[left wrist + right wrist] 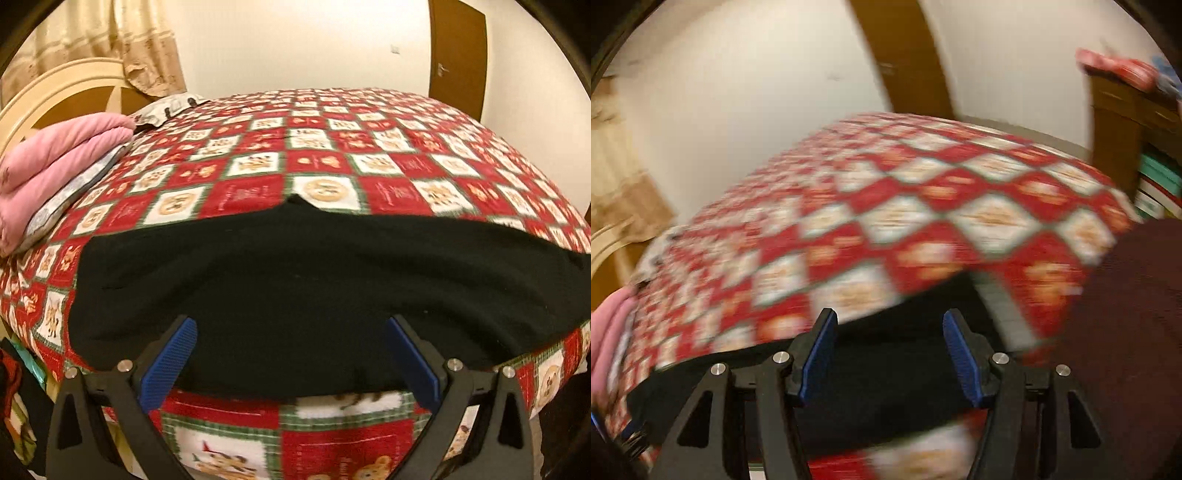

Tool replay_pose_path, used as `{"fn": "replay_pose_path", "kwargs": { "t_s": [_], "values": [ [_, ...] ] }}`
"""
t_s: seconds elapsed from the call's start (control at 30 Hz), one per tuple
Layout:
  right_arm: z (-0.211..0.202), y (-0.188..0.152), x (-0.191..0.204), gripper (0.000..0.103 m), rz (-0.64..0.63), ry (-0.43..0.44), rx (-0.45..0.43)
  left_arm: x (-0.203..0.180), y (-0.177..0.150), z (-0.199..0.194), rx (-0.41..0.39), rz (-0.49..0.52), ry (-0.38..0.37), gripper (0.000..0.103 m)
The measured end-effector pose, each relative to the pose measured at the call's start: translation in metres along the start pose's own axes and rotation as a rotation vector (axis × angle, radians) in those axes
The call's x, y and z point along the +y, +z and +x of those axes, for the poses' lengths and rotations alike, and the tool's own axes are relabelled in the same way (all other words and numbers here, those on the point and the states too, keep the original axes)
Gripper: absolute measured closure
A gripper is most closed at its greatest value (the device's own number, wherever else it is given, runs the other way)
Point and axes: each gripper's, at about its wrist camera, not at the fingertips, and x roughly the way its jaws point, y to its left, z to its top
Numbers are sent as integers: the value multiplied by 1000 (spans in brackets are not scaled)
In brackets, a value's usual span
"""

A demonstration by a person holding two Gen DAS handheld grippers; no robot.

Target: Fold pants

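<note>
Black pants lie spread across the near edge of a bed covered by a red and white checked sheet. My left gripper hovers over the near part of the pants, its blue pads wide apart and holding nothing. The right wrist view is blurred by motion. In it the pants form a dark band along the bed edge, and my right gripper stands open above them with nothing between its pads.
A folded pink blanket and a pillow sit at the bed's left end by the headboard. A brown door stands behind the bed. A dark maroon fabric mass fills the right, with a bookshelf beyond it.
</note>
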Motion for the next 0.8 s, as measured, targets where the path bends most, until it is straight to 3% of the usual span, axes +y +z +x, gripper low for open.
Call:
{"fn": "replay_pose_path", "kwargs": {
  "t_s": [0.07, 0.2, 0.4, 0.47, 0.6, 0.7, 0.77, 0.8],
  "values": [
    [18, 9, -40, 42, 36, -19, 73, -7, 0, 0, 6, 6, -2, 0],
    [44, 14, -73, 42, 48, -9, 162, -19, 0, -4, 7, 16, -2, 0],
    [75, 12, -54, 42, -89, -10, 237, -36, 1, -11, 1, 57, 22, 0],
    [85, 10, -43, 40, -158, -86, 271, -39, 2, -11, 4, 60, 20, 0],
    [87, 10, -44, 41, -171, -83, 293, -43, 1, -10, 10, 68, 13, 0],
    [81, 2, -36, 53, -209, -42, 335, -44, 0, -9, 14, 72, 10, 0],
    [76, -5, -30, 73, -226, -8, 344, -43, 0, -9, 14, 64, 8, 0],
    [74, -8, -28, 75, -227, 1, 336, -41, 0, -9, 15, 56, 4, 0]
  ]
}}
